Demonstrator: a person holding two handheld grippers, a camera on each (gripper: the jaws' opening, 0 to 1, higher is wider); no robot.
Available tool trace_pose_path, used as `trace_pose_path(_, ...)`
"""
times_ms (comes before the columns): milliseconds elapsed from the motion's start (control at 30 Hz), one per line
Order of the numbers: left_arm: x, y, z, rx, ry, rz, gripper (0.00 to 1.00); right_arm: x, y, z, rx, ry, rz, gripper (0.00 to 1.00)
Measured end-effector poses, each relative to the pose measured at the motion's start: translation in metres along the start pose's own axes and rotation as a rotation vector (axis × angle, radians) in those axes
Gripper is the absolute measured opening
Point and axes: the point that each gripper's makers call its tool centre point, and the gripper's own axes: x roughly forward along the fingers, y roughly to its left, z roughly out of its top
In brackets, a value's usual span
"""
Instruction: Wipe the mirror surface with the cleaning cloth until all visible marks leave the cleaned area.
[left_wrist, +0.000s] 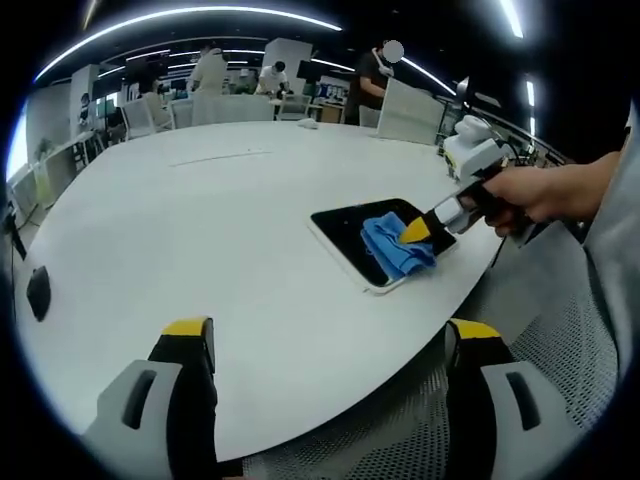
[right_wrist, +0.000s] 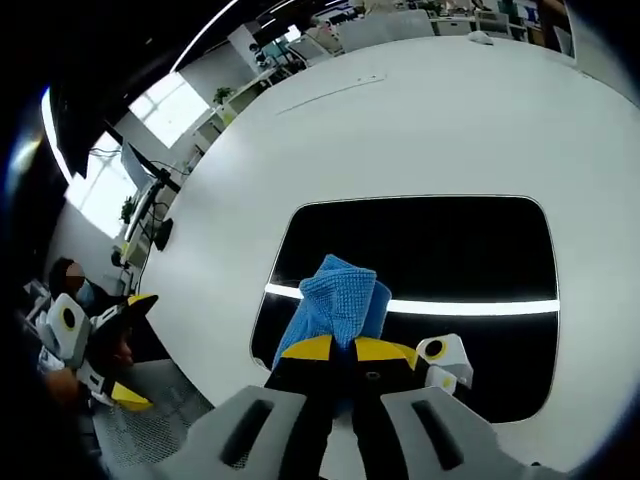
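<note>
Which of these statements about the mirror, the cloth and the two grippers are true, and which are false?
1. The right gripper has its jaws shut on the blue cloth. True.
2. The cloth lies on the bare table, beside the mirror. False: it rests on the mirror's dark surface.
3. The left gripper holds a second cloth. False: its jaws stand open with nothing between them.
4. The mirror reflects a bright ceiling light as a line. True.
5. The mirror stands upright against a wall. False: it lies flat on the white table.
</note>
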Motion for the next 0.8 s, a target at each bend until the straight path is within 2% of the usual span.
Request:
trace_pose_path(100, -0.0002, -0.0006, 0.0, 0.001, 0.002, 0.001, 0.95, -0.0006, 0.001, -0.0056, 0.0, 0.005, 0.006, 0.0)
trace_pose_path(800, 0.0, -0.0001, -0.0023, 0.005, 0.018, 0.006, 0.94, -0.0013, 0.0024, -0.0064, 0.025, 0.006, 0.025, 0.0)
